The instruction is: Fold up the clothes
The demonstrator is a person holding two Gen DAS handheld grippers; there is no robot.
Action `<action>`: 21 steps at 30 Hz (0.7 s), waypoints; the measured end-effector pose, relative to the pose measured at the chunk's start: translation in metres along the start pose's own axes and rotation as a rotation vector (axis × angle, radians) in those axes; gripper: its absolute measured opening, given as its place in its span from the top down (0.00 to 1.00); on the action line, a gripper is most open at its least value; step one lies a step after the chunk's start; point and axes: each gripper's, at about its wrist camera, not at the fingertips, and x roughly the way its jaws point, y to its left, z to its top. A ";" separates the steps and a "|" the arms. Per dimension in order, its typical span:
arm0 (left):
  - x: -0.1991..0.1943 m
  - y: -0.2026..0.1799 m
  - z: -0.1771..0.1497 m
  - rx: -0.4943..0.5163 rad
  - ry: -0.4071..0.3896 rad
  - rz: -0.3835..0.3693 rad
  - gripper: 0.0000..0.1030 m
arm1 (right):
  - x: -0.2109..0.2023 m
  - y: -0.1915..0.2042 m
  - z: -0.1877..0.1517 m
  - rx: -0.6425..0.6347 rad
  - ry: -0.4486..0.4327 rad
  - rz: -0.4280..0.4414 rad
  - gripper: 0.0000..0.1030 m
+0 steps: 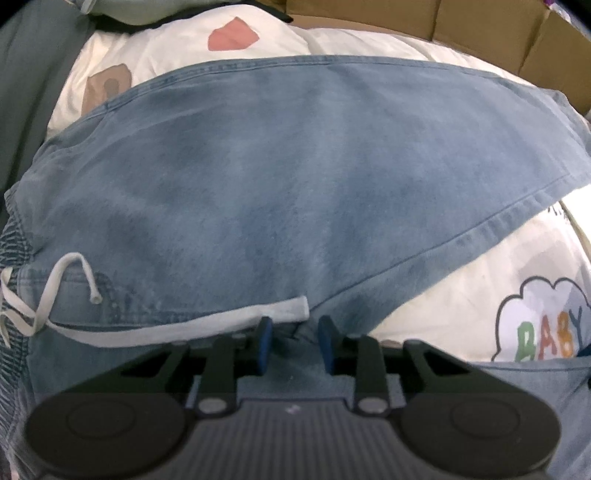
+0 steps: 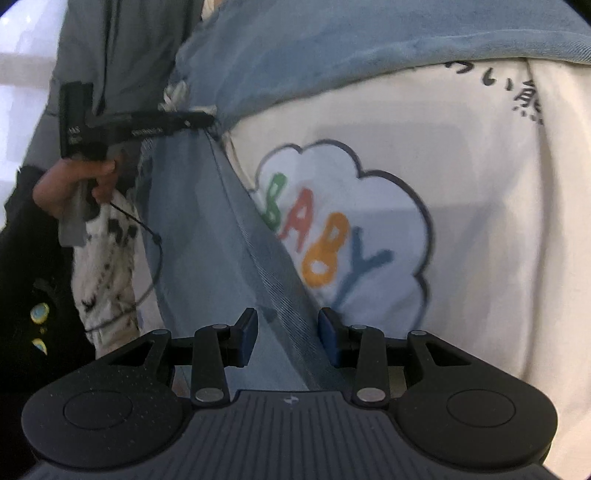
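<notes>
Cream printed bedding [image 1: 461, 295], denim jeans [image 1: 295, 166] spread, left claw [image 1: 295, 341] and right claw [image 2: 288, 338] apart over denim edges.

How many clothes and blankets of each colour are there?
Faded blue denim trousers: 1
Cream printed blanket with a BABY cloud: 1
Grey-green cloth: 1
Pale green cloth at the top edge: 1
Total: 4
</notes>
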 end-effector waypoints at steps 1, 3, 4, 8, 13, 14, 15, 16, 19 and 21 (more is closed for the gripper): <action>0.000 0.001 0.000 0.000 -0.002 -0.002 0.71 | -0.004 -0.003 0.000 0.006 0.008 -0.003 0.60; -0.001 0.002 0.000 -0.003 -0.005 -0.006 0.71 | -0.011 -0.009 -0.002 0.014 0.029 -0.011 0.60; -0.001 0.001 0.000 -0.007 -0.005 -0.009 0.71 | -0.016 -0.012 -0.004 0.016 0.038 -0.017 0.59; -0.004 -0.001 -0.004 -0.008 -0.009 -0.014 0.71 | -0.031 -0.026 -0.010 0.029 0.074 -0.050 0.59; 0.000 0.003 -0.004 -0.011 -0.012 -0.022 0.71 | -0.042 -0.044 -0.023 0.037 0.155 -0.084 0.59; 0.001 0.003 -0.004 -0.011 -0.013 -0.022 0.71 | -0.044 -0.047 -0.026 0.043 0.167 -0.083 0.59; 0.001 0.003 -0.004 -0.012 -0.013 -0.022 0.71 | -0.045 -0.051 -0.029 0.052 0.172 -0.077 0.59; 0.002 0.003 -0.004 -0.012 -0.013 -0.021 0.71 | -0.046 -0.054 -0.031 0.062 0.174 -0.069 0.59; 0.001 0.003 -0.004 -0.012 -0.013 -0.023 0.71 | -0.043 -0.058 -0.034 0.082 0.171 -0.038 0.58; 0.001 0.003 -0.005 -0.012 -0.012 -0.023 0.71 | -0.039 -0.056 -0.033 0.084 0.173 -0.009 0.57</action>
